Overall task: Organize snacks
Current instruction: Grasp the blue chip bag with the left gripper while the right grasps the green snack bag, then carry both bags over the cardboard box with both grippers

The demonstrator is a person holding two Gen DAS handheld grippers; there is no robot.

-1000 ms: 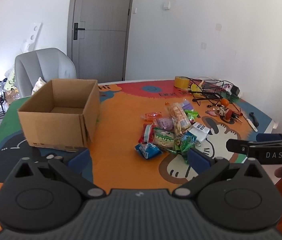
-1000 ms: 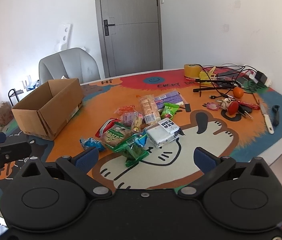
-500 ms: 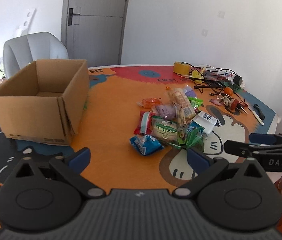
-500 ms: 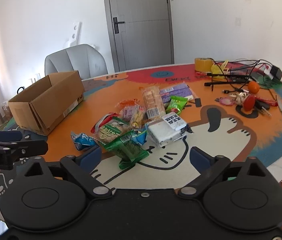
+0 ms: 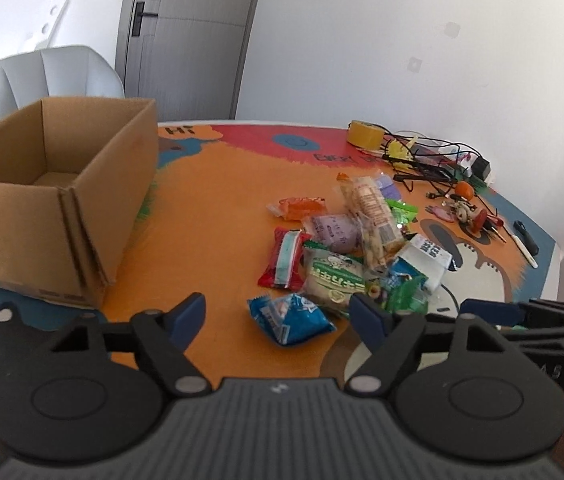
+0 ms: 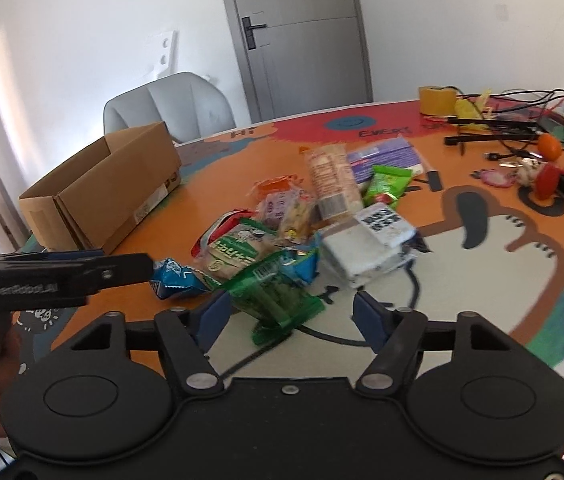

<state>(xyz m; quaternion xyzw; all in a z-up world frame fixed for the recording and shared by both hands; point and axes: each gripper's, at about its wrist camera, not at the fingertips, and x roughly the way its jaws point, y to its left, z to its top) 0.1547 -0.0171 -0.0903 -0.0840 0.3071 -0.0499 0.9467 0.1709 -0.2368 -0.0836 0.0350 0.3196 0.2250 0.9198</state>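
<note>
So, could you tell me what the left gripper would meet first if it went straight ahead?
Most likely the blue packet, lying between the open left gripper's fingertips at the pile's near edge; depth is hard to judge.

Plain white-walled room, likely home or small office: grey door, grey chair, round cartoon-print table, cable clutter.
</note>
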